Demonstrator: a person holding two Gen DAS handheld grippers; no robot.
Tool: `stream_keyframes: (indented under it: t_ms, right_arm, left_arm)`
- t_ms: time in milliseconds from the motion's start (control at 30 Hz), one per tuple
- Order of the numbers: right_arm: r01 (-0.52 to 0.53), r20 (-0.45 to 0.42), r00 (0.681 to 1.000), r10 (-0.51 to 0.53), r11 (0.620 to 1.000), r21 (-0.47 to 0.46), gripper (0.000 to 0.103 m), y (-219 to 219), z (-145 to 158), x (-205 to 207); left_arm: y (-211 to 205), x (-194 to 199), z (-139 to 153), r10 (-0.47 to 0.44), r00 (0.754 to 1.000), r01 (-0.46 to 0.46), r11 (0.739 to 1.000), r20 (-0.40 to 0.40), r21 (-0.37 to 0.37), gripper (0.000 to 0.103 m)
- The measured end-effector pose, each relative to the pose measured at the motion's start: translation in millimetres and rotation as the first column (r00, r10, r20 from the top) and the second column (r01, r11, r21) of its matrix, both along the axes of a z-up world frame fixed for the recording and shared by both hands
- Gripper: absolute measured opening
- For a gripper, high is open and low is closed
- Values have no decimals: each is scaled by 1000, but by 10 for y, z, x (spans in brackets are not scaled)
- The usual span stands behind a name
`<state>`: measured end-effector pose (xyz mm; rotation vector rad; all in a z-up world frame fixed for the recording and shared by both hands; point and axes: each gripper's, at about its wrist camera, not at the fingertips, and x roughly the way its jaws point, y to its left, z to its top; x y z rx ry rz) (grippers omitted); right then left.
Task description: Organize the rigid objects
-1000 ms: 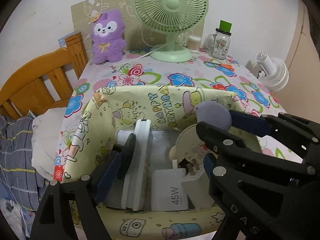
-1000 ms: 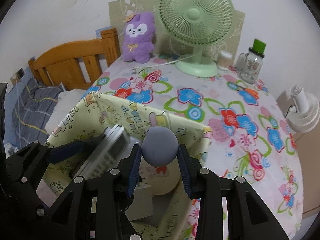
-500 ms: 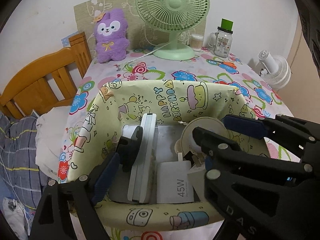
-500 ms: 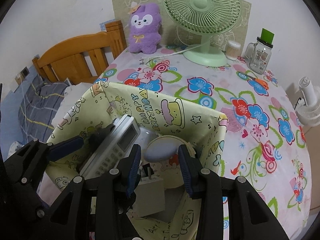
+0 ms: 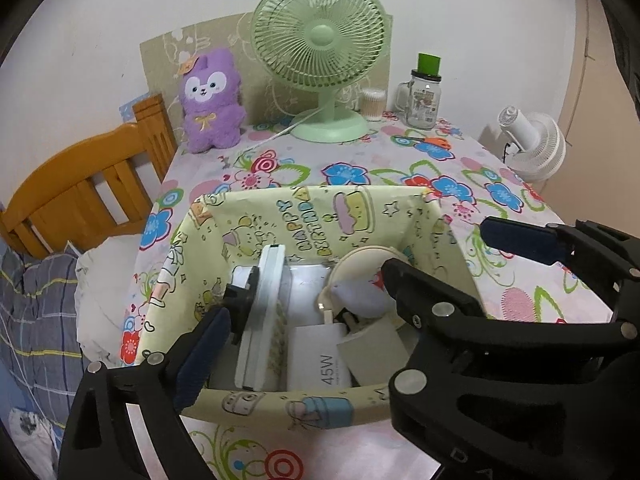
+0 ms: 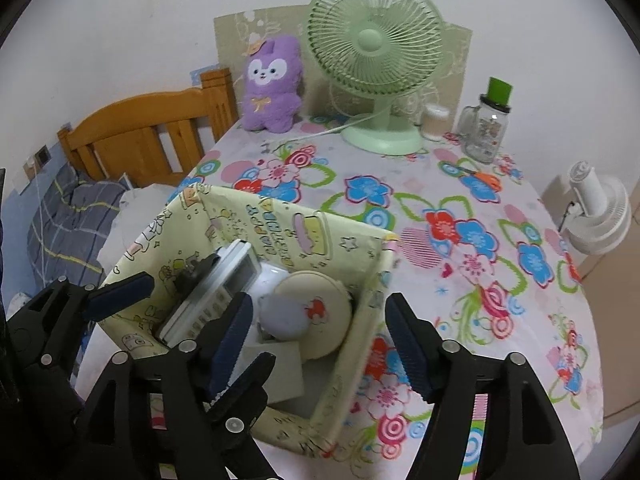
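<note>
Your right gripper [image 6: 320, 344] hangs over the near right part of the yellow box [image 6: 280, 236]; its jaws are opening, w/ nothing pinched between the pads. The grey ball [image 6: 282, 318] lies free in the box below, resting against the round cream case [image 6: 320, 308], apart from both pads.

Your left gripper [image 5: 304, 308] is also over the box, jaws spread wide and opening. The remote [image 5: 264, 320] stands on edge between them; left pad is just beside it, can't tell if it touches. Right finger is well clear of it.

Box contents, left-wrist view: remote at left, white 45W charger [image 5: 320, 360] at near middle, a 2nd beige plug block [image 5: 376, 348] just right of it, cream case and grey ball behind those. All sit inside the box walls.

Box rests on the flowered tablecloth [image 6: 460, 248] near the front left of the table. At the far edge: green fan [image 6: 376, 56], purple plush toy [image 6: 272, 84], glass jar w/ green lid [image 6: 486, 128]. White fan [image 6: 600, 212] stands off the table's right side; wooden bed frame [image 6: 148, 136] at left.
</note>
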<state>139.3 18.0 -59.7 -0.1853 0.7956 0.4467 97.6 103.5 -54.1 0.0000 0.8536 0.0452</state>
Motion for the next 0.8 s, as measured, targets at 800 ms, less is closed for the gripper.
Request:
stream_keyframes:
  t_ms: [800]
  right_arm:
    - [174, 25, 984, -175, 984, 50, 91, -884, 97, -255]
  left_arm:
    - [-514, -125, 135, -53, 998, 53, 999, 41, 9, 102]
